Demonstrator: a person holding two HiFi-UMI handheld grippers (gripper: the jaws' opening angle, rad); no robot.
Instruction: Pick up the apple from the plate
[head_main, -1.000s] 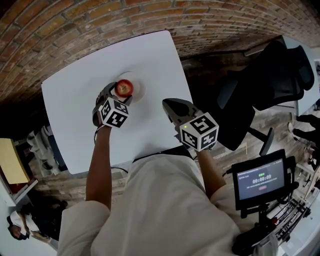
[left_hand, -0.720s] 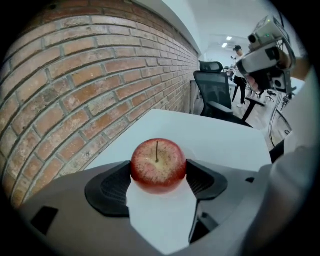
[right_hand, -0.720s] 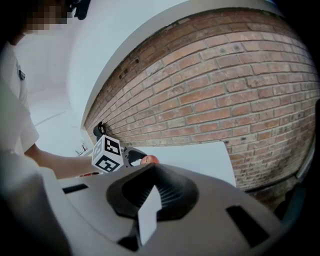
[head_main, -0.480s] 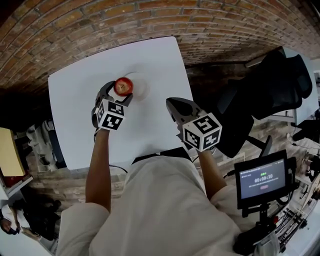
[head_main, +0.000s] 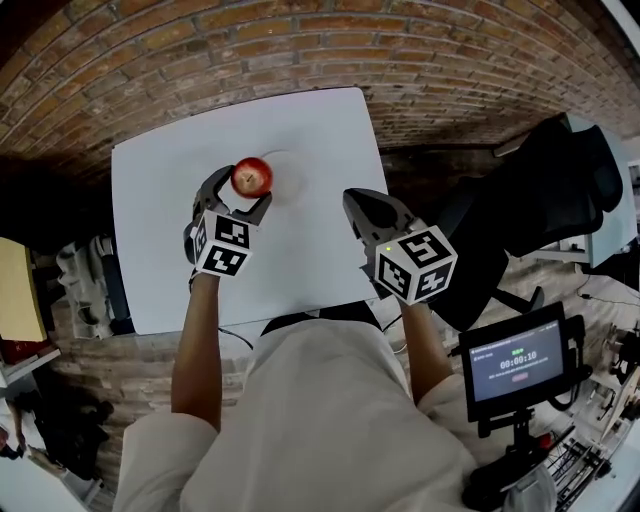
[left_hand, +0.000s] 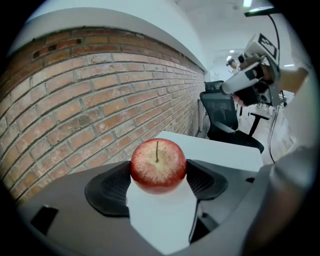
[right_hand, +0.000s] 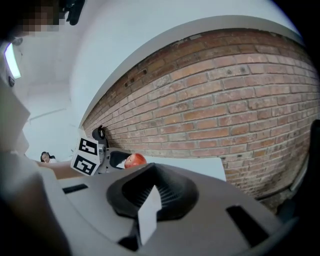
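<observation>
A red apple (head_main: 251, 176) with a yellowish top sits between the two black pads of my left gripper (head_main: 243, 190), which is shut on it. In the left gripper view the apple (left_hand: 158, 166) fills the gap of the left gripper (left_hand: 158, 181), stem up, with white table below it. It hangs over the left edge of a small white plate (head_main: 291, 170). My right gripper (head_main: 362, 207) is held near the table's right edge, shut with nothing in it. From the right gripper (right_hand: 148, 200) view the apple (right_hand: 135, 160) shows far off.
The white table (head_main: 180, 270) stands against a brick wall (head_main: 200, 50). A black office chair (head_main: 540, 190) is to the right. A monitor on a stand (head_main: 518, 360) is at the lower right. The person's torso fills the bottom of the head view.
The apple, held in the left gripper, has come off the plate's middle and now stands over its left edge. The right gripper has stayed about where it was.
</observation>
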